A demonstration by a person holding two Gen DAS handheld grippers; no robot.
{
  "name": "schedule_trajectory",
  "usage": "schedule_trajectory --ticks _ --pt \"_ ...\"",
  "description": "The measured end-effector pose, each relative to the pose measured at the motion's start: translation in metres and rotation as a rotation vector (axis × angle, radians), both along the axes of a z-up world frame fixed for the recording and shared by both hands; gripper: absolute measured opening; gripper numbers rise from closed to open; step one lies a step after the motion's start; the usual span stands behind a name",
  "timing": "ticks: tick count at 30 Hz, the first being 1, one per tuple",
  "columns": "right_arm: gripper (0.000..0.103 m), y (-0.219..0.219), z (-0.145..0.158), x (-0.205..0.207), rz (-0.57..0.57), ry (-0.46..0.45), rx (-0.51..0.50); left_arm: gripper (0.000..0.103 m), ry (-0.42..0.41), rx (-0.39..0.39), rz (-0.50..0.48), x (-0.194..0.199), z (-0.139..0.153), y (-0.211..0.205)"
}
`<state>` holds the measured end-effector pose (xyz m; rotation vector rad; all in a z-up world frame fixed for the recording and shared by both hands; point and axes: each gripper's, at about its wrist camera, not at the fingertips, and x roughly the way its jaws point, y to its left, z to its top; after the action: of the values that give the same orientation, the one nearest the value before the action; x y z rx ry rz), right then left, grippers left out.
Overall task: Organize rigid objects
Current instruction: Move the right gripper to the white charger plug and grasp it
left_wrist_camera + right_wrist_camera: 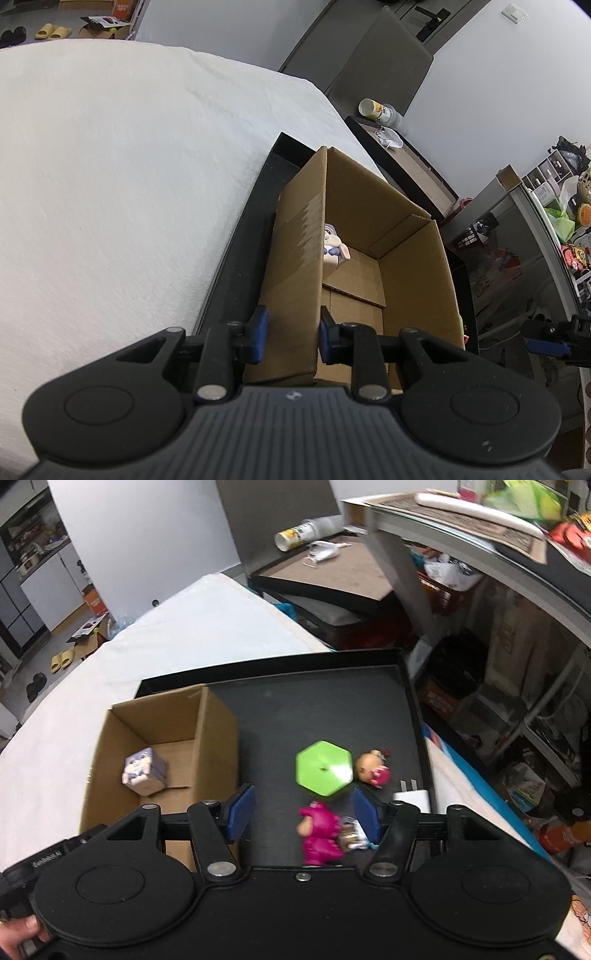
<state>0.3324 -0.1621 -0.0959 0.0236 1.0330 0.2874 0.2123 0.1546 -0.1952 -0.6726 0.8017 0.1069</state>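
Note:
An open cardboard box (354,236) stands on a black tray (236,266) on a white-covered table. A purple and white cube figurine (334,249) lies inside it, also seen in the right wrist view (144,770). My left gripper (291,334) is shut on the box's left wall. My right gripper (303,814) is open above the tray (314,705), over a magenta toy figure (319,830). A green hexagonal piece (323,768), a small doll head with pink (373,768), a white charger (413,797) and a small brown-blue toy (351,836) lie on the tray nearby. The box shows at left (218,731).
The white cloth (110,177) covers the table left of the tray. A second dark tray with a cup and a mask (325,568) sits behind. A cluttered shelf (517,554) stands at the right. The right gripper shows at the edge of the left wrist view (554,341).

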Motion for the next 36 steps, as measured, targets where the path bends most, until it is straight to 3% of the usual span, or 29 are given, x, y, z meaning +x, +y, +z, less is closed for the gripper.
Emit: schedule_trajectory --ticks 10,15,22,30,36 --pt "0.056 -0.047 -0.017 0.018 -0.029 0.05 0.025 0.026 0.022 0.059 0.004 0.004 0.003 -0.008" --pt "0.043 -0.067 -0.045 0.032 -0.068 0.101 0.06 0.026 0.035 0.078 0.012 0.006 0.003 -0.01" --pt "0.042 -0.083 -0.078 0.042 -0.082 0.165 0.083 0.026 0.056 0.098 0.018 0.009 0.001 -0.014" --pt "0.042 -0.079 -0.1 0.053 -0.058 0.185 0.044 0.026 0.075 0.117 0.024 0.015 -0.001 -0.015" --pt "0.04 -0.064 -0.107 0.054 -0.017 0.149 -0.056 0.026 0.082 0.122 0.022 0.018 -0.003 -0.016"
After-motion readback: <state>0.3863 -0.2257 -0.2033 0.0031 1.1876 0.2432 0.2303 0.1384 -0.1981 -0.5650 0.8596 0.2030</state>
